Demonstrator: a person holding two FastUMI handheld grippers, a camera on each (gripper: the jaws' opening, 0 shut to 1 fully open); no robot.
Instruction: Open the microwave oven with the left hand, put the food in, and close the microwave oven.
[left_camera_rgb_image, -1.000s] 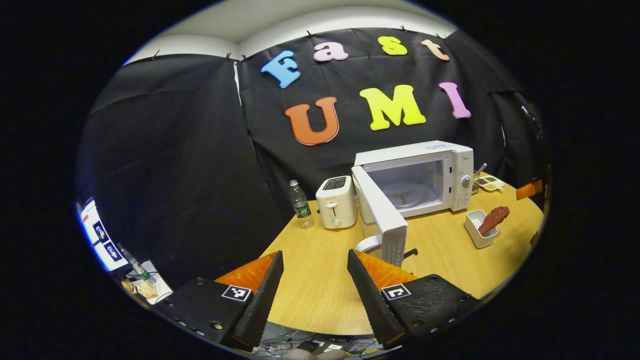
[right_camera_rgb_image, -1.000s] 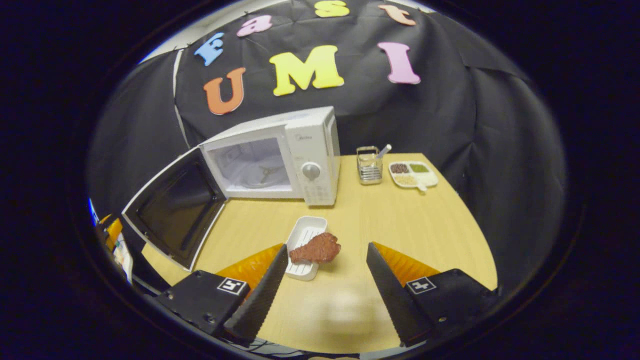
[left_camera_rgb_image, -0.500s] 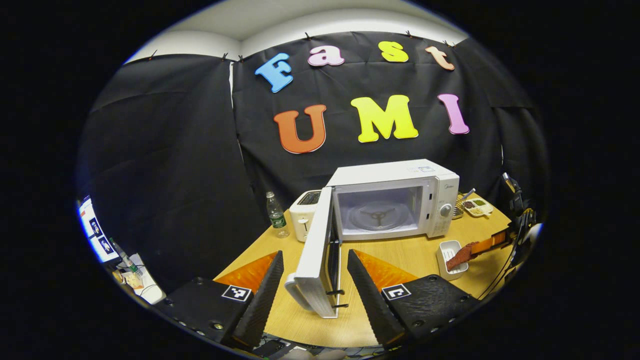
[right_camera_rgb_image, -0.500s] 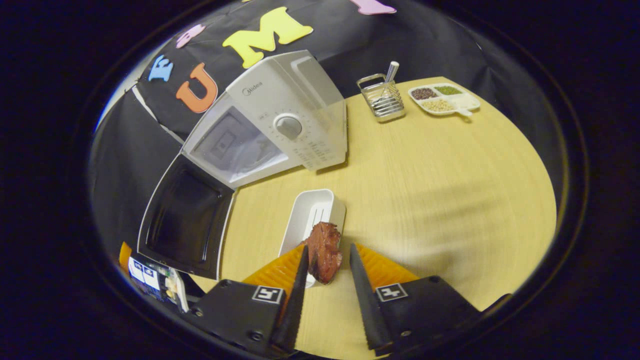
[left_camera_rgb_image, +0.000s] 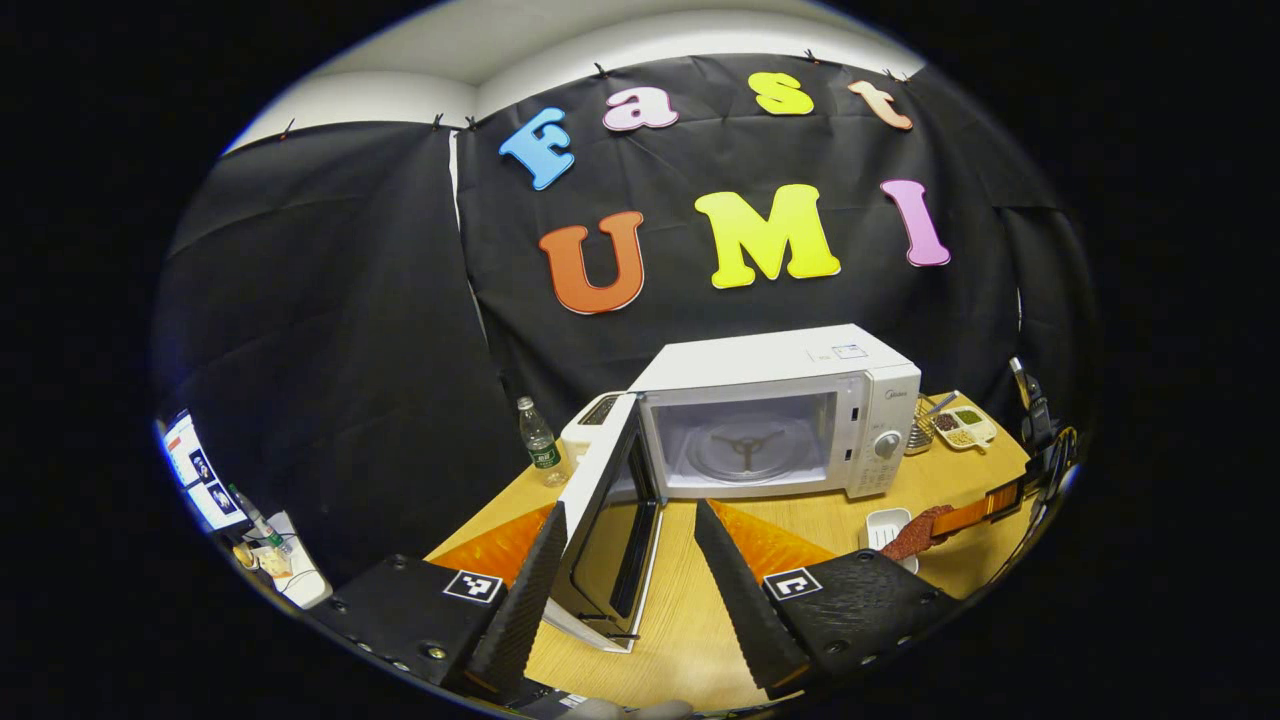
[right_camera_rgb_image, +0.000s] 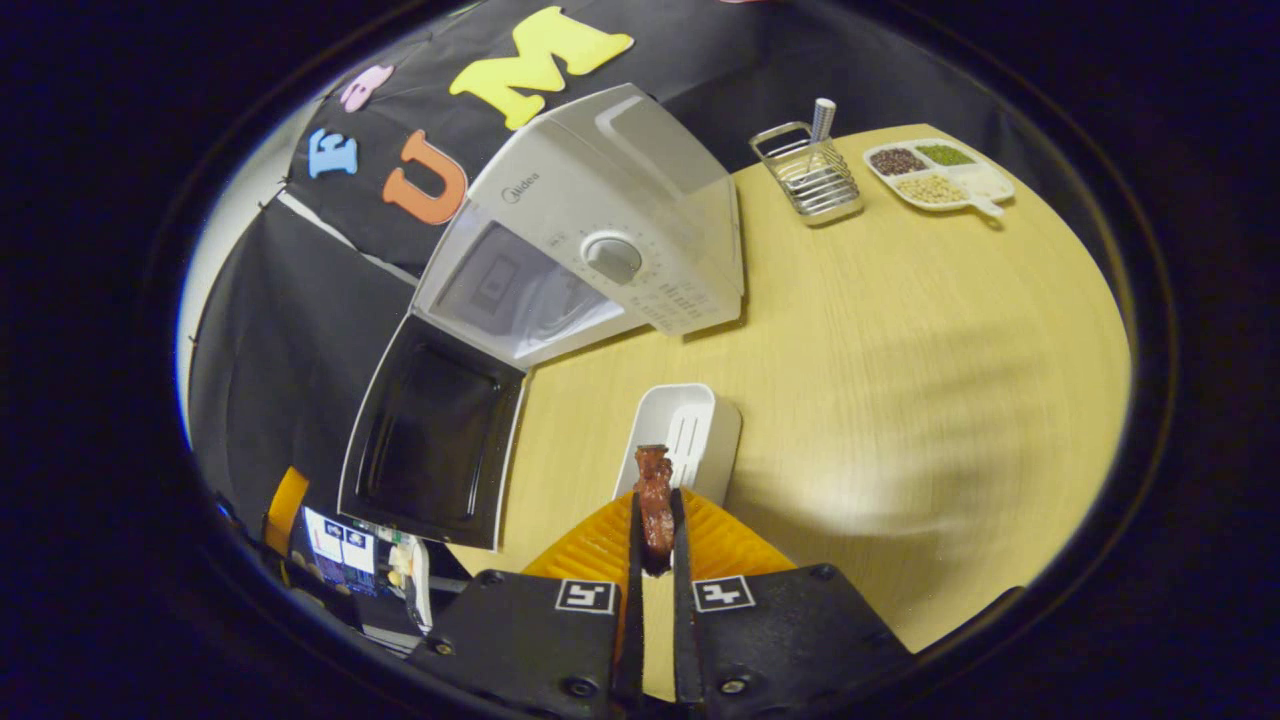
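Left gripper view: your left gripper (left_camera_rgb_image: 625, 560) is spread wide around the open microwave door (left_camera_rgb_image: 608, 520), so keep it clear. Right gripper view: right gripper (right_camera_rgb_image: 655, 530) pinches the food (right_camera_rgb_image: 655, 505) over the white dish (right_camera_rgb_image: 690, 430); lift straight, then swing toward the microwave (right_camera_rgb_image: 590, 250).

Staged recording booth, probably lab: black cloth wall (left_camera_rgb_image: 330, 330), round wooden table (right_camera_rgb_image: 900, 330), microwave (left_camera_rgb_image: 770, 420), toaster (left_camera_rgb_image: 590, 420)

Microwave (left_camera_rgb_image: 775, 410) at table (right_camera_rgb_image: 900, 340) rear, door (left_camera_rgb_image: 605, 530) swung open toward its left, bottle (left_camera_rgb_image: 538, 440) left of it, dish (right_camera_rgb_image: 685, 430) before its control panel, rack (right_camera_rgb_image: 810, 170) and sectioned tray (right_camera_rgb_image: 940, 175) to its right, food (right_camera_rgb_image: 655, 500) between right gripper (right_camera_rgb_image: 655, 520) fingers, above dish's near end
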